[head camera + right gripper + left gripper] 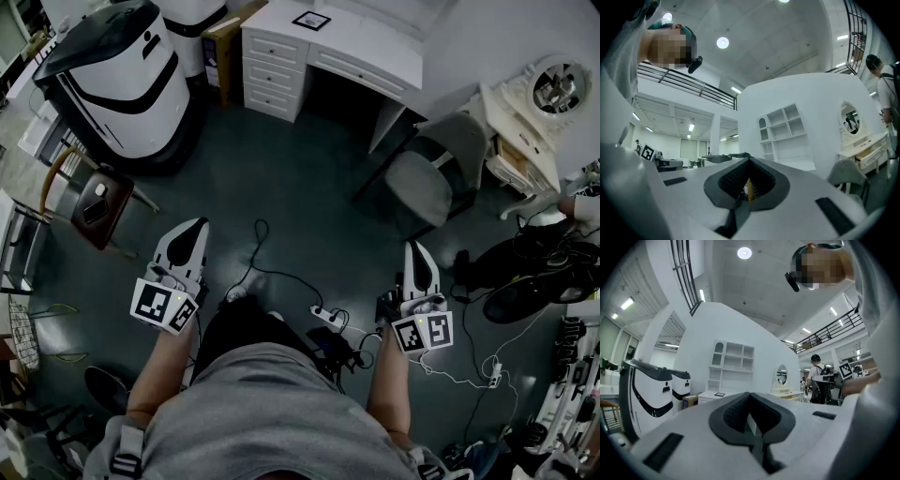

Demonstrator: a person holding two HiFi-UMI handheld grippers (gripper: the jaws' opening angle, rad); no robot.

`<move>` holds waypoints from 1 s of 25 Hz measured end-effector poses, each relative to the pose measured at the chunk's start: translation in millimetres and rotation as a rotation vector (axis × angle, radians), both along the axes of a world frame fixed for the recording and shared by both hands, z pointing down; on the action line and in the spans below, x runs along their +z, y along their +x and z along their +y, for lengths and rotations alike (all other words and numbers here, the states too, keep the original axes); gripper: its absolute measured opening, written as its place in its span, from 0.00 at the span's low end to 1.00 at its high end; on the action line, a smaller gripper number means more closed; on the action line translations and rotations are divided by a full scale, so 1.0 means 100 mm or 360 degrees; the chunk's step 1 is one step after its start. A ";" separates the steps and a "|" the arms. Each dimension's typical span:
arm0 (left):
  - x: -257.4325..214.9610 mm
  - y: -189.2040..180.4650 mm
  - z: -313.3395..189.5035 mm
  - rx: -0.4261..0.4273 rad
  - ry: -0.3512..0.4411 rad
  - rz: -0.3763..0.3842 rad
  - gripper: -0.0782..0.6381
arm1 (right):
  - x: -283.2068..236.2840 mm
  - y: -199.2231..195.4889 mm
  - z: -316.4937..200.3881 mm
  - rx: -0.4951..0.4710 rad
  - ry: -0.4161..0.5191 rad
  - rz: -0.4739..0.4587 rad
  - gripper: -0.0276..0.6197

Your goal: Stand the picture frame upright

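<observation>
Not started, by the look of it. Frame (pixel 311 20) apparently flat on the white desk (pixel 375 52) at the far side of the room, untouched, well apart from both grippers. Left gripper (pixel 195 230) pressed together on nothing, held level near the waist; right gripper (pixel 416 251) likewise pressed together and empty (only a sliver of background between the pads). Left to do, all of it: crossing the floor, reaching the desk, taking the frame by an edge and tilting it upright. In the way: a grey chair (pixel 433 176) just beside the desk's right end, plus cables and 1 power strip (pixel 328 315) on the floor near the feet. Off to the left, 2 black-and-white machines (pixel 117 80) and a wooden stool (pixel 98 200); to the right, a vanity (pixel 525 117) with a round mirror.
</observation>
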State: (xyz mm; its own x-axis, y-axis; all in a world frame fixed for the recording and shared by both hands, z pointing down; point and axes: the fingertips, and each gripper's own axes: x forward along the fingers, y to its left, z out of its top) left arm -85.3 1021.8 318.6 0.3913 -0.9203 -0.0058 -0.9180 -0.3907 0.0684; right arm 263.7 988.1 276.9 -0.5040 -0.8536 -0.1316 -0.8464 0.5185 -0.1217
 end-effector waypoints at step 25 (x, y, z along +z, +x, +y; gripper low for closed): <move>0.01 0.21 -0.51 0.0000 -0.0005 0.0014 0.12 | -0.03 0.12 -0.33 -0.0092 -0.0029 -0.0143 0.08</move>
